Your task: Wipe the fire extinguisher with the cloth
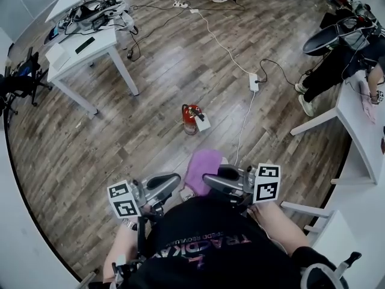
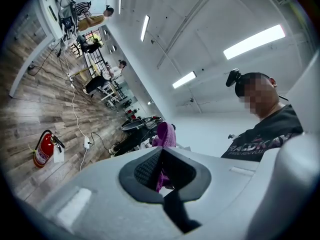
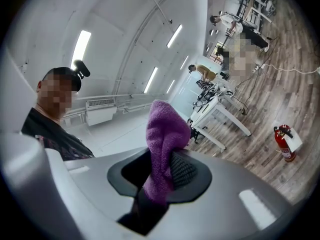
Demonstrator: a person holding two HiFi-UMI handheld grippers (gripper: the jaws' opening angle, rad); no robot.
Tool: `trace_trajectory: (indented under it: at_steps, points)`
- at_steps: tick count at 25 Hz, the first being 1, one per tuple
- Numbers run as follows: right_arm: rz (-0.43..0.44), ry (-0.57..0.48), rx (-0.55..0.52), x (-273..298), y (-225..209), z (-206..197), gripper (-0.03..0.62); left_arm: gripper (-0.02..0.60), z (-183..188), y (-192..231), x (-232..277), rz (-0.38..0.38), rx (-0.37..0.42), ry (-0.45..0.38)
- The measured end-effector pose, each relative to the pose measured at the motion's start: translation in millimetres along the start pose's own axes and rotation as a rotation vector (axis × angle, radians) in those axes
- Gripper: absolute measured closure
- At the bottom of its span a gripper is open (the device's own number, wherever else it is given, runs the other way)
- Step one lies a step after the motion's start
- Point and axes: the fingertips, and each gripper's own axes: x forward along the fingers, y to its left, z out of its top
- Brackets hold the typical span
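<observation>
Right gripper (image 3: 160, 173) and left gripper (image 2: 165, 173) face each other before our chest, each pinching the purple cloth (image 1: 203, 164) bunched between them. Ahead on the wooden floor (image 1: 150, 101), well apart from us, the red fire extinguisher (image 1: 190, 118) stands upright, a white tag (image 1: 203, 124) touching it.

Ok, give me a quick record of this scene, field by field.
cloth: purple, clamped in the right gripper's jaws, bunched above them
left gripper: a thin fold of the cloth between its jaws too
fire extinguisher: red, upright on the wooden floor, ahead of both grippers, untouched
wiping: not yet begun
</observation>
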Motion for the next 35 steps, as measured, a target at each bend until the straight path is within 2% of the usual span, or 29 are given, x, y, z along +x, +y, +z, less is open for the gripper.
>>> trace_trajectory:
  at_steps: [14,35]
  points:
    - [0.004,-0.018,0.015,-5.2,-2.0,-2.7,0.500,0.584,-2.4,0.4,0.6,0.010,-0.005,-0.004]
    - [0.014,-0.024,0.040,-4.0,-3.9,-4.5,0.502,0.584,3.9,3.1,-9.0,0.046,-0.011,-0.061]
